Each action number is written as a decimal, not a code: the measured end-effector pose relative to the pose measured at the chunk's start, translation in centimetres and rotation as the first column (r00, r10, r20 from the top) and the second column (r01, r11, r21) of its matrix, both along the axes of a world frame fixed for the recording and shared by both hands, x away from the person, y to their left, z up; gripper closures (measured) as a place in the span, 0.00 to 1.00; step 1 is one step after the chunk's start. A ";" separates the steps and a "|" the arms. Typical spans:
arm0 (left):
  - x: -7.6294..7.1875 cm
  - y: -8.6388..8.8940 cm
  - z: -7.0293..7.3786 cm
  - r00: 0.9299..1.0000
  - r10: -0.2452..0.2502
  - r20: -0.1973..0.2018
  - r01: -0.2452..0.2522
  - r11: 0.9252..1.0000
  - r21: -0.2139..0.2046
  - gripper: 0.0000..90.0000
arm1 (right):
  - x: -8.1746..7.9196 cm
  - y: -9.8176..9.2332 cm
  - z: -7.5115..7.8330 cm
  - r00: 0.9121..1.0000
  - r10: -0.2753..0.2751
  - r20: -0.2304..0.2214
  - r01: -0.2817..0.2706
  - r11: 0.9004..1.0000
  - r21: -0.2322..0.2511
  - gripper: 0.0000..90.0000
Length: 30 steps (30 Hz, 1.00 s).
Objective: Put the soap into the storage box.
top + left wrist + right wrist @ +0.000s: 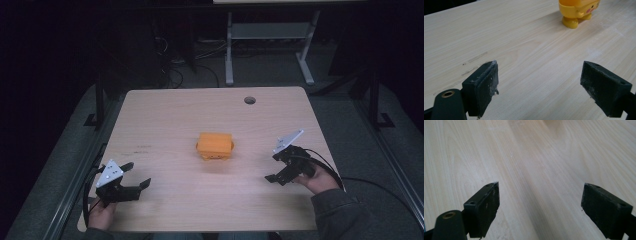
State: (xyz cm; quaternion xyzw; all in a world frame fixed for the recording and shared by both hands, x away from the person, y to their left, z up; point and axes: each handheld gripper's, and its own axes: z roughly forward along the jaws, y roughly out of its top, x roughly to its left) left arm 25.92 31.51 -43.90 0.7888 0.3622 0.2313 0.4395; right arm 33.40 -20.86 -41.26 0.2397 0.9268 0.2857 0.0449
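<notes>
Item: yellow toy (215, 145), mid-table (165, 115). We judge it hard, light, slippery plastic; best gripped across the flat sides. Left gripper (133, 181) at seven o'clock, right gripper (275, 167) at four o'clock: jaws wide, holding nothing.

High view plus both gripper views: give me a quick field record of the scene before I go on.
surface: wooden table
object: yellow toy, mid-table, standing free
left gripper: open, holding nothing, near the table's front left
right gripper: open, holding nothing, right of the toy
contact with toy: none
other: round hole near far edge
</notes>
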 end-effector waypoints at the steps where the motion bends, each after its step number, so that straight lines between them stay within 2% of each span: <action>1: 0.0 0.0 0.0 1.000 0.000 0.000 0.000 1.000 0.000 0.16 | 0.0 0.0 0.0 1.000 0.000 0.000 0.000 1.000 0.000 0.16; 15: 0.0 -0.1 -0.1 1.000 -0.006 0.005 0.006 1.000 0.006 0.16 | -2.6 -2.1 -1.8 0.998 -0.066 -0.018 0.067 0.997 0.037 0.16; 19: 0.0 -0.1 -0.1 1.000 0.000 -0.002 0.000 1.000 0.001 0.16 | -3.5 -2.7 -2.0 0.997 -0.079 -0.011 0.080 0.996 0.048 0.16; 21: 0.0 0.0 -0.1 1.000 -0.009 0.002 0.009 1.000 0.020 0.16 | -4.0 -2.9 -2.1 0.996 -0.086 -0.005 0.086 0.995 0.046 0.16; 30: 0.0 -0.2 -0.1 1.000 -0.010 0.001 0.010 1.000 0.011 0.16 | -6.0 -3.8 -2.8 0.995 -0.104 0.006 0.104 0.993 0.058 0.16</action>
